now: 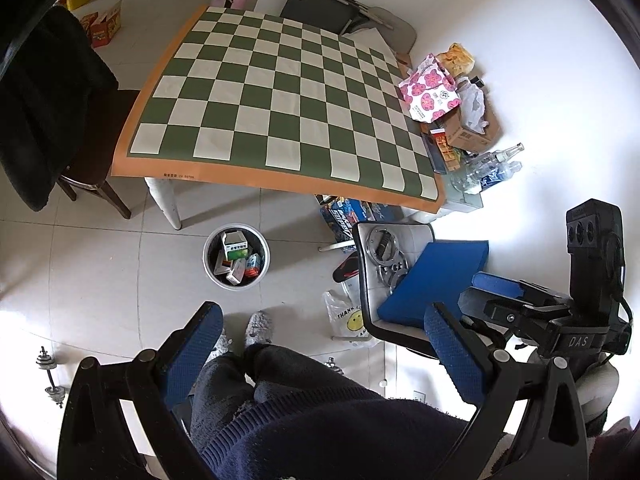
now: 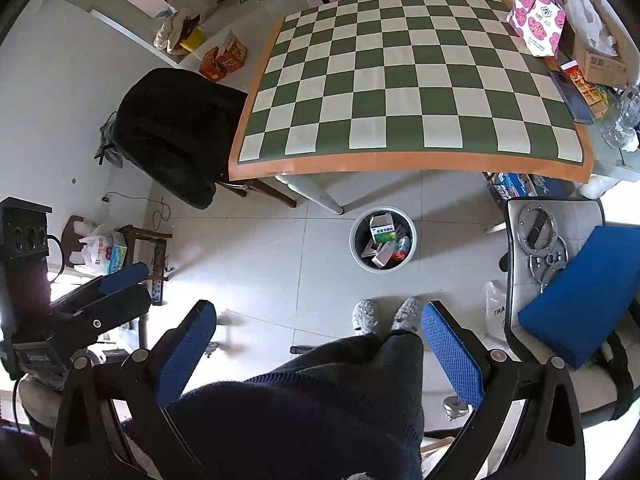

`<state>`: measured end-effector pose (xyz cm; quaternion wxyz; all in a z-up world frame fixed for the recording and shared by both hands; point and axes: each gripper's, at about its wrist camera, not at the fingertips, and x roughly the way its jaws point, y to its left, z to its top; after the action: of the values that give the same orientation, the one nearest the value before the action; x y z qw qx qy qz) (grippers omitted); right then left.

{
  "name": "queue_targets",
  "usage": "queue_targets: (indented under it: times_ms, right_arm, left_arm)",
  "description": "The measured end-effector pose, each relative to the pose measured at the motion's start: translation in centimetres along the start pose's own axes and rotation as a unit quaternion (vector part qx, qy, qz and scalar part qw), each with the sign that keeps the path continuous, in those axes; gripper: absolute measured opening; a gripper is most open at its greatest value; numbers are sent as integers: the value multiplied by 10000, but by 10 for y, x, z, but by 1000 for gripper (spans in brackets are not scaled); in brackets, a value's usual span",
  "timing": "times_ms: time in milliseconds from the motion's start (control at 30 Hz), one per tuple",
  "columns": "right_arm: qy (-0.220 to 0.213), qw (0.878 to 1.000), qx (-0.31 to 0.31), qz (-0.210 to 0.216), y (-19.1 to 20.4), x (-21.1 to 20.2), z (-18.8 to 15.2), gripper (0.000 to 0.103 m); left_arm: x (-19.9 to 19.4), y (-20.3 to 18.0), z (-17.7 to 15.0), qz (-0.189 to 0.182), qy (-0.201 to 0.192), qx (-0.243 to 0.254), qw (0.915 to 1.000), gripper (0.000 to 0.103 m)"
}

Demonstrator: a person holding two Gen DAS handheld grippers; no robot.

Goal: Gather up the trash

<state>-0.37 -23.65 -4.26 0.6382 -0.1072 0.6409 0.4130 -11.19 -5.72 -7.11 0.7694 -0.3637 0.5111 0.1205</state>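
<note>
Both tongs, left and right, hang released and empty above the bin of cartons on the floor beside the cleared tabletop; judged best: retire them slowly, avoiding the chair.

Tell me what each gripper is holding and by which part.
Nothing is held. The left gripper and right gripper are both open and empty, above the person's legs; the boxes already lie in the trash bin.
</note>
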Motion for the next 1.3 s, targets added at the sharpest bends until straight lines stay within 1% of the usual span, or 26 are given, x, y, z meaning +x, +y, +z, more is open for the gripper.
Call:
queue_targets:
  times_ms: [433, 1033, 1300]
  right_arm:
    - [11, 9999, 46, 90, -3, -3, -5, 103]
    - [4, 9999, 63, 145, -1, -4, -8, 103]
    - [-12, 9999, 61, 152, 2, -4, -9, 103]
  left_arm:
    - [-6, -4, -4, -98, 4, 21, 10000, 103]
    - [-5, -9, -6, -111, -5, 2, 9999, 103]
    - [-6, -5, -5, -114, -13, 40, 9999, 103]
